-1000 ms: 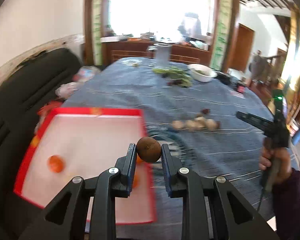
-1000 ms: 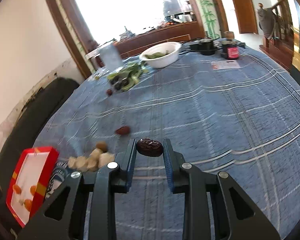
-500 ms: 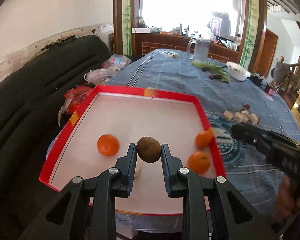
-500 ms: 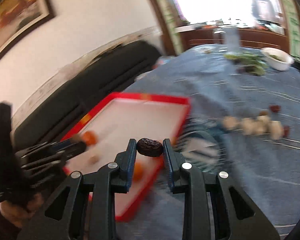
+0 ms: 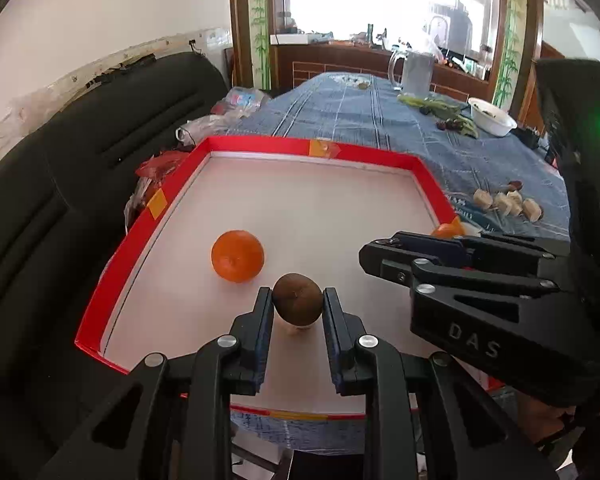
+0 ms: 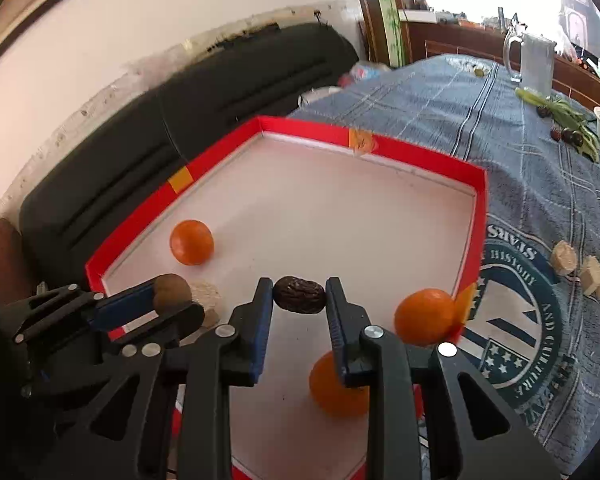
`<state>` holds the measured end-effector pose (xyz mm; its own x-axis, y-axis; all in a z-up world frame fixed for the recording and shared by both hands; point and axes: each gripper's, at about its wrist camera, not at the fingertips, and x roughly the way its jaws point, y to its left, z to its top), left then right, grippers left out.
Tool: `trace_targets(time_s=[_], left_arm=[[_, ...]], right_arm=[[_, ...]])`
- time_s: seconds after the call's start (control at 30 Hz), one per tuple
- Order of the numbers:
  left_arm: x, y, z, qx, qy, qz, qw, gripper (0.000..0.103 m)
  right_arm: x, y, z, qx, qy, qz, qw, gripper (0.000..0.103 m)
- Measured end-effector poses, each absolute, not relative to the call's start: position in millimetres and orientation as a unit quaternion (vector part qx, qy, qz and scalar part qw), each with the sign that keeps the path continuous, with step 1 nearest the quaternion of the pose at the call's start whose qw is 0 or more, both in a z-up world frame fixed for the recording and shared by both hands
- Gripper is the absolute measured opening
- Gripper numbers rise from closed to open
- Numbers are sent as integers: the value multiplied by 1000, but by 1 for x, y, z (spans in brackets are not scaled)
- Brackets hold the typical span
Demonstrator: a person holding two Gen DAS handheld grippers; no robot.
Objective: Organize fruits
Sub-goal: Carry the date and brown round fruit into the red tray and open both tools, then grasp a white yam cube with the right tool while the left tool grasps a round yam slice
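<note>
Left gripper [image 5: 298, 306]: closed on a round brown fruit [image 5: 298, 299], held above the red-rimmed tray [image 5: 260, 146].
Right gripper [image 6: 299, 300]: closed on a dark wrinkled fruit [image 6: 299, 299], held over the same tray.
Tray contents: three oranges [image 6: 191, 242], one pale piece.

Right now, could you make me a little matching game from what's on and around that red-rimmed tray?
Things:
1. round brown fruit
2. wrinkled dark dried fruit
3. clear glass pitcher
4. pale cut chunks

Places:
A. on the blue cloth, right of the red-rimmed tray
B. between the right gripper's fingers
C. far end of the table
D. between the left gripper's fingers

Pairs: 1-D, 2-B, 3-C, 4-A
</note>
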<state>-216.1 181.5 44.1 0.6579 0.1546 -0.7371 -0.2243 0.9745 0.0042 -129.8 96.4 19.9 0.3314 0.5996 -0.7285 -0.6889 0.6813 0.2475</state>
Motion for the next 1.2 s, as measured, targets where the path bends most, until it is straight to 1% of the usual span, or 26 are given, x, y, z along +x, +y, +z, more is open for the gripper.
trace_targets(time_s=[0.13, 0.17, 0.2, 0.27, 0.3, 0.33, 0.43, 0.53, 0.73, 0.9, 1.0, 1.07, 1.2], left_arm=[[-217, 185, 45, -47, 402, 111, 908, 25], [-217, 186, 44, -48, 405, 111, 906, 30], [-216, 187, 44, -48, 408, 117, 904, 39], [-218, 190, 45, -50, 407, 126, 903, 48], [-219, 191, 46, -50, 406, 129, 903, 50], [-219, 191, 46, -49, 406, 131, 903, 51], [-222, 190, 52, -45, 400, 136, 905, 52], [-223, 184, 59, -36, 394, 133, 909, 55], [-220, 152, 68, -13, 388, 103, 916, 56], [-211, 119, 72, 5, 392, 64, 918, 56], [-207, 101, 74, 17, 393, 46, 918, 57], [-202, 86, 76, 25, 395, 28, 918, 60], [-194, 62, 80, 40, 395, 7, 918, 60]], right_arm=[[-129, 100, 19, -64, 431, 391, 811, 29], [-128, 100, 20, -68, 434, 390, 809, 29], [-128, 100, 20, -70, 437, 388, 808, 30], [-128, 94, 25, -62, 434, 391, 809, 33], [-128, 91, 28, -56, 430, 391, 812, 38], [-128, 84, 32, -44, 424, 391, 816, 40], [-127, 61, 44, -18, 401, 389, 829, 40], [-121, 31, 53, 8, 389, 372, 843, 40], [-105, -59, 58, 64, 379, 309, 870, 40], [-96, -129, 47, 90, 386, 248, 884, 40], [-91, -154, 40, 98, 394, 224, 886, 40], [-87, -164, 37, 99, 399, 219, 885, 40], [-76, -167, 30, 95, 416, 226, 876, 40]])
